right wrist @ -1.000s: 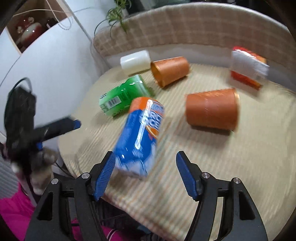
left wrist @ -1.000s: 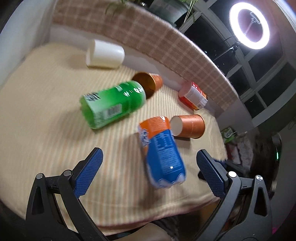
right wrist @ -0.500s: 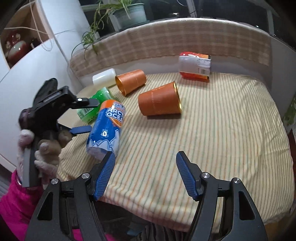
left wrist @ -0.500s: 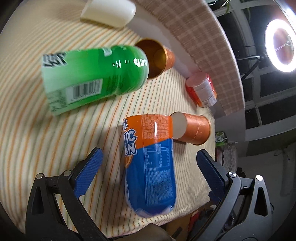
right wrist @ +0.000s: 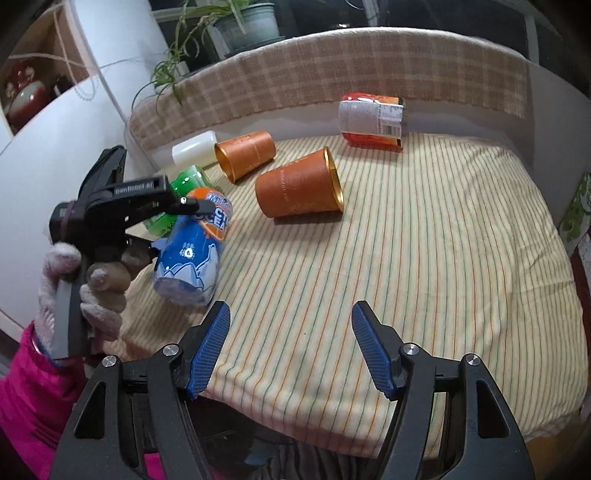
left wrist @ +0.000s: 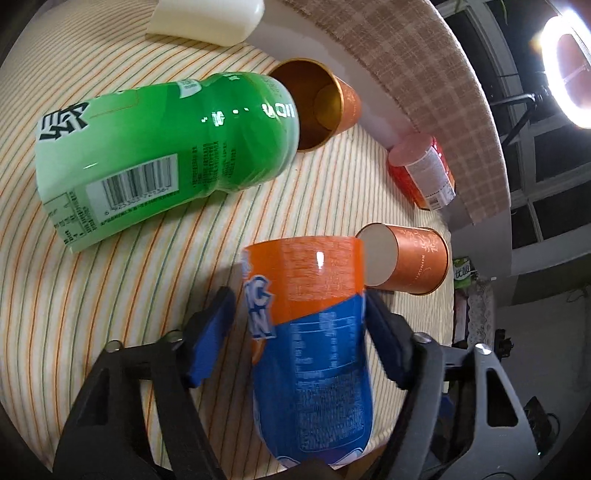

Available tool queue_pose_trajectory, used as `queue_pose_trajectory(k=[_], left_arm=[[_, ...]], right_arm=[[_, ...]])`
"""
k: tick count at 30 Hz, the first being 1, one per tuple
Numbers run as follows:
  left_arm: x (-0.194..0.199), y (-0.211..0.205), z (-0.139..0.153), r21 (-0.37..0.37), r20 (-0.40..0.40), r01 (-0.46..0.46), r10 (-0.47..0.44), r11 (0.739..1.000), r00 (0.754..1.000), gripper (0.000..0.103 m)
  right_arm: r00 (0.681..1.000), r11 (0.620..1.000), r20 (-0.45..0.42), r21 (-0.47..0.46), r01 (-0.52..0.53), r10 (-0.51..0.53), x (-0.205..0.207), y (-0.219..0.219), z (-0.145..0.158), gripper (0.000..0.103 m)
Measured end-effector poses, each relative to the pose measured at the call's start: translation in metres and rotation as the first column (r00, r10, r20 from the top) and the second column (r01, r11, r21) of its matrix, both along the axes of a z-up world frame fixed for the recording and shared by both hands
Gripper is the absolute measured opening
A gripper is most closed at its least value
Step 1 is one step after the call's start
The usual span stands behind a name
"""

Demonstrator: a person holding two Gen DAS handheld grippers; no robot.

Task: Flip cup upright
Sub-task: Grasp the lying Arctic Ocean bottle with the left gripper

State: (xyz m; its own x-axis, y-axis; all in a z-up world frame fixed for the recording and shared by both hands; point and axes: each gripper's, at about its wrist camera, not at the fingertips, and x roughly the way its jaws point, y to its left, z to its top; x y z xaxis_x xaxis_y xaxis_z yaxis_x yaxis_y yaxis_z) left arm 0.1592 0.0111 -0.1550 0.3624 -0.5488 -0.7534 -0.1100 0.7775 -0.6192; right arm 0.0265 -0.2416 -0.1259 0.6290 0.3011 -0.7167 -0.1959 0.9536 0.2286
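A blue and orange cup (left wrist: pixel 314 343) lies on its side near the table's front left edge; it also shows in the right wrist view (right wrist: pixel 194 251). My left gripper (left wrist: pixel 295 325) has its blue fingers (left wrist: pixel 210 332) closed in around the cup's body, one on each side. Contact on the left side is not clear. In the right wrist view the left gripper (right wrist: pixel 173 206) sits over the cup. My right gripper (right wrist: pixel 290 347) is open and empty above the table's front edge.
A green cup (left wrist: pixel 162 155), two orange paper cups (left wrist: pixel 325 99) (left wrist: pixel 410 258), a red and white cup (left wrist: pixel 424 173) and a white cup (left wrist: pixel 207 14) lie on their sides on the striped tablecloth (right wrist: pixel 424 258). A checked ledge (right wrist: pixel 369 74) borders the back.
My left gripper has moved down onto the blue and orange cup and its fingers have closed in around it. My right gripper has drawn back from the cup and stays open.
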Motion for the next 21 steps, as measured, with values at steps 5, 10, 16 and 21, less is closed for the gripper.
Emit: queue_pose_trajectory(k=[5,10,16,21], left_arm=[[-0.004,-0.007,0.007,0.03,0.035,0.019,-0.02,0.999,0.999,0.063],[-0.012,-0.019,0.019,0.085,0.093,0.046,-0.054,0.995,0.994,0.063],[-0.029,-0.039,0.042,0.19,0.203,0.075,-0.114,0.979,0.973,0.062],[-0.042,-0.054,0.059,0.274,0.285,0.091,-0.171,0.957,0.943,0.062]], right_arm=[[0.999,1.0,0.026,-0.011,0.028,-0.028,-0.002,-0.005,0.002,0.068],[0.999,0.999,0.028,-0.01,0.041,-0.041,-0.003,-0.009,0.0,0.068],[0.998,0.998,0.028,-0.008,0.057,-0.057,-0.003,-0.014,-0.002,0.068],[0.997,0.998,0.026,-0.005,0.069,-0.069,-0.003,-0.016,-0.003,0.068]])
